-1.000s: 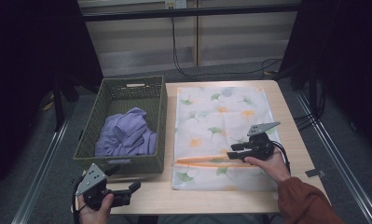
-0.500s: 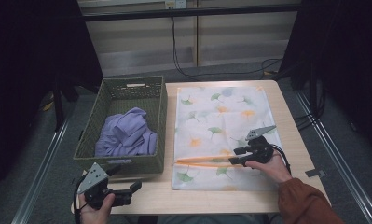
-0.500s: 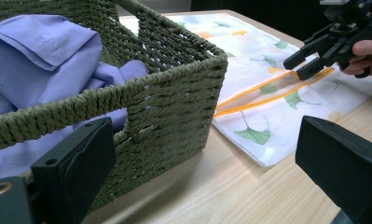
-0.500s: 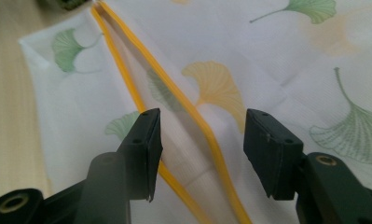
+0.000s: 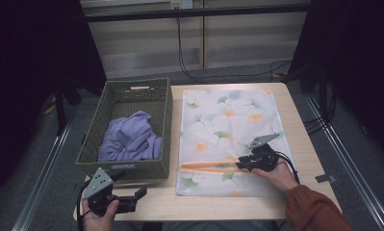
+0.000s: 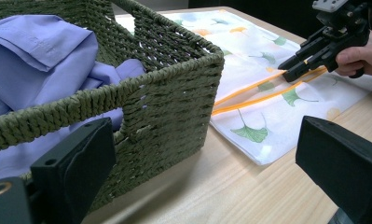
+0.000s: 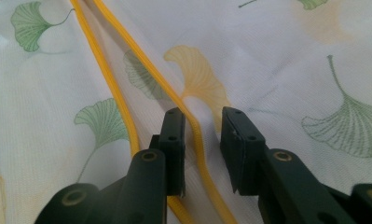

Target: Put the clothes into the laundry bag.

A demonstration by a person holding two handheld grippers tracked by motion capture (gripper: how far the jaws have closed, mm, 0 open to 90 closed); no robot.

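1. A white mesh bag [image 5: 230, 137] printed with ginkgo leaves lies flat on the table [image 5: 305, 144], filling most of its right half.
2. Near the bag's front end runs an orange zipper [image 5: 206, 166] in two strips, parted at the left and meeting toward the right.
3. The right gripper [image 5: 241, 165] sits on the bag at the zipper's right end, held by the right hand [image 5: 276, 173].
4. In the right gripper view its jaws stand a little apart, straddling the far strip [image 7: 193, 126]; the pads are not pressed on it, and the near strip [image 7: 116, 100] passes outside the left-hand jaw.
5. I cannot tell from these pictures what the bag holds; its cloth looks flat.
6. A green woven basket [image 5: 163, 130] stands just left of the bag, on the table's left half.
7. In the basket lies a crumpled lavender garment [image 5: 129, 137], piled toward the front and reaching about to the rim.
8. The left gripper [image 5: 139, 195] hovers at the table's front left corner, in front of the basket, held by the left hand [image 5: 100, 216].
9. Its jaws are wide apart and hold nothing; in the left gripper view they frame the basket's near corner [image 6: 193, 93].
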